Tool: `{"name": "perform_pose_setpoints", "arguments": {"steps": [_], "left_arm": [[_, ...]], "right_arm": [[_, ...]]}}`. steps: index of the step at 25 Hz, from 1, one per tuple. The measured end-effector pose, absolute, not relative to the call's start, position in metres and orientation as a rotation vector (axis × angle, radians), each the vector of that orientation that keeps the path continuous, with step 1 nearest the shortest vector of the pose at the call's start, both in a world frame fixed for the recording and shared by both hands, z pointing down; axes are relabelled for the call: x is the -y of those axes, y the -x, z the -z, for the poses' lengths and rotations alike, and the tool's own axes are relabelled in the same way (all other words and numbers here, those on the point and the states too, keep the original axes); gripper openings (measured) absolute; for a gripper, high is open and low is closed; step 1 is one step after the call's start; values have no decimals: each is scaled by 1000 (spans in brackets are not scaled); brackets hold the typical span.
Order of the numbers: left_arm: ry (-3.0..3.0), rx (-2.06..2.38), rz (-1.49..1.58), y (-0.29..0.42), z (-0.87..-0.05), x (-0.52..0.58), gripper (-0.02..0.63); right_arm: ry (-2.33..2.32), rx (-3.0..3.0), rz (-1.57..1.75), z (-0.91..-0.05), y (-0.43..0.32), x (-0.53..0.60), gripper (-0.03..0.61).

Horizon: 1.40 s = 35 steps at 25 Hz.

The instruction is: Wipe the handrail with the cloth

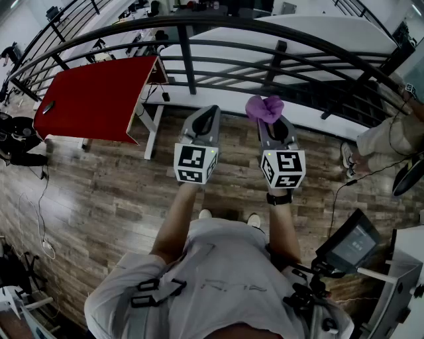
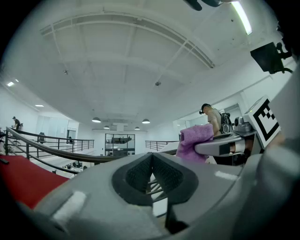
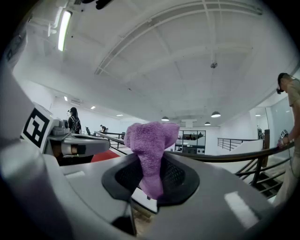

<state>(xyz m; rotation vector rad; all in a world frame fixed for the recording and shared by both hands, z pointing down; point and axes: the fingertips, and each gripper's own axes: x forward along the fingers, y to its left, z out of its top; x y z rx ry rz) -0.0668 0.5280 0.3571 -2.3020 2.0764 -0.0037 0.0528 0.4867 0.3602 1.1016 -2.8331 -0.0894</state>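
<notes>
Cloth [image 3: 151, 145]: purple, nubby terry, bunched into a soft lobed tuft above a narrower tail. Handrail [image 1: 218, 20]: dark, smooth metal bar, curving in a long arc over slimmer parallel rails and upright posts. The right gripper [image 1: 275, 129] has its ribbed black jaws pinched narrow on the cloth's tail, the tuft held up on the person's side of the handrail; the left gripper [image 1: 211, 112] has its jaws pressed together on nothing.

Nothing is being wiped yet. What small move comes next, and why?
Probably move the right tool up and forward until the purple cloth touches the handrail: the cloth is pinched in its jaws but sits short of the rail.
</notes>
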Motion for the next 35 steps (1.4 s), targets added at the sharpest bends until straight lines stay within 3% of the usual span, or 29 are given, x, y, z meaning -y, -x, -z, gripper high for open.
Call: {"name": "perform_pose_setpoints", "arguments": {"steps": [15, 24, 29, 35], "left_arm": [[2420, -2087, 4, 90, -386, -520, -2], [2327, -2162, 30, 107, -383, -394, -2], [2293, -2196, -22, 103, -352, -325, -2], [2251, -2249, -21, 98, -362, -281, -2]], "right_arm": [[-1108, 2852, -25, -376, -18, -485, 77], [-921, 2958, -48, -375, 18, -363, 80], [-845, 2976, 59, -338, 14, -290, 80], [-725, 2959, 190, -356, 9, -249, 84]]}}
